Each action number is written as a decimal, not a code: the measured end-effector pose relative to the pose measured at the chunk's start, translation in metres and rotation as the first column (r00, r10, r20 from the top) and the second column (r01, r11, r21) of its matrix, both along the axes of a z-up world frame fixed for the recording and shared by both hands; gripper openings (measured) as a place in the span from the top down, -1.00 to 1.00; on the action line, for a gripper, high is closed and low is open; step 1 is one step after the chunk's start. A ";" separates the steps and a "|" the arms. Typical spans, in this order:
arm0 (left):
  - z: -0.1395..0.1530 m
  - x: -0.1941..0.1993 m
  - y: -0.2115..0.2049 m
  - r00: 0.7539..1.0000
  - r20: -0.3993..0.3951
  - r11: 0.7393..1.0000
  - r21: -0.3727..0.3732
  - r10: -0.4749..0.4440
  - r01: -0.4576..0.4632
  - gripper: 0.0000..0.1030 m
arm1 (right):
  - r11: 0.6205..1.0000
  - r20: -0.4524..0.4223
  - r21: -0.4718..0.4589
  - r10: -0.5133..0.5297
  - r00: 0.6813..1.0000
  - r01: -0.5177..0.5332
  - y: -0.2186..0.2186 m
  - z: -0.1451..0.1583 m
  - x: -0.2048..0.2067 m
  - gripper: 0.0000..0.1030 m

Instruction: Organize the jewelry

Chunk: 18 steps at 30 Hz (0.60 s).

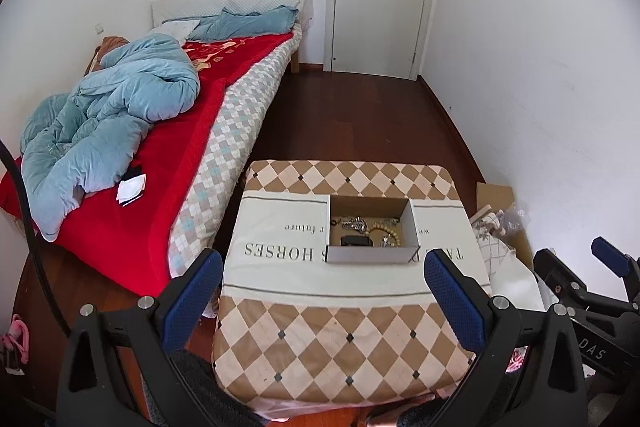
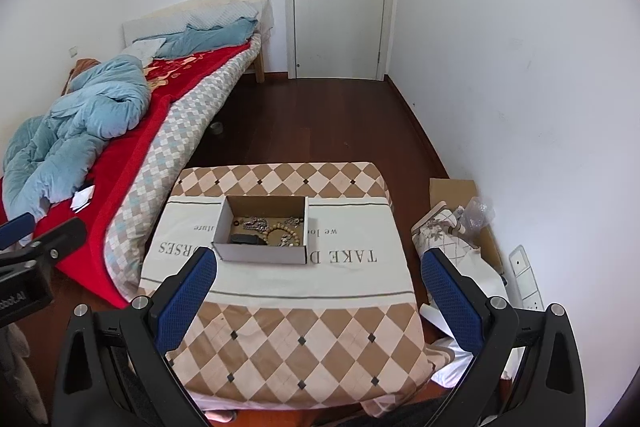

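Both hand-held grippers are hanging back over the near edge of the tabletop (image 1: 344, 327), nothing picked up yet. My left hand-held gripper (image 1: 324, 291) has its jaws spread wide and empty, and so does my right hand-held gripper (image 2: 318, 289).

The jewelry is all piled in the box (image 2: 262, 255), which sits toward the far middle of the tabletop on the white strip of the cloth. Inside I can make out a bead bracelet (image 2: 280, 231), a silvery chain (image 2: 256, 225) tangled just beside it, and a dark thing (image 2: 244, 239) in the near left corner that I can't identify.

I reckon the first job is getting one piece out without dragging the rest along. The beads look like the easiest grab since they're chunky. I'd come in from above, clear the near wall, and narrow the jaws before dipping in, because the box is tight. My other gripper could pin the box wall so it doesn't slide on the cloth.

View differences: the right camera shows a wall socket strip (image 2: 526, 277) on the far right, which the left one doesn't. The left camera catches something pink (image 1: 18, 339) on the floor at the far left.
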<state>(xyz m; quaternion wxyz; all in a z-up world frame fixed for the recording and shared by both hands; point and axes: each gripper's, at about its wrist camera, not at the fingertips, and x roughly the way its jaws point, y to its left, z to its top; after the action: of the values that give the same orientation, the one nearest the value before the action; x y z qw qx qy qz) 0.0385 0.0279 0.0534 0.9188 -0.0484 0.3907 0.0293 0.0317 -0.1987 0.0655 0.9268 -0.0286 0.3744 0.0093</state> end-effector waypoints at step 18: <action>-0.029 0.049 0.003 0.996 -0.092 1.000 0.013 0.004 -0.002 -1.00 | 1.000 -0.058 -0.019 0.000 0.998 -0.001 0.009 -0.016 0.063 -1.00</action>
<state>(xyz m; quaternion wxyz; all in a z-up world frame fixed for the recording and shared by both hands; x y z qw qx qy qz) 0.0877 0.0310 0.0243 0.9001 -0.0418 0.4323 0.0353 0.0945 -0.1896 0.0496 0.9152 -0.0373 0.4012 0.0066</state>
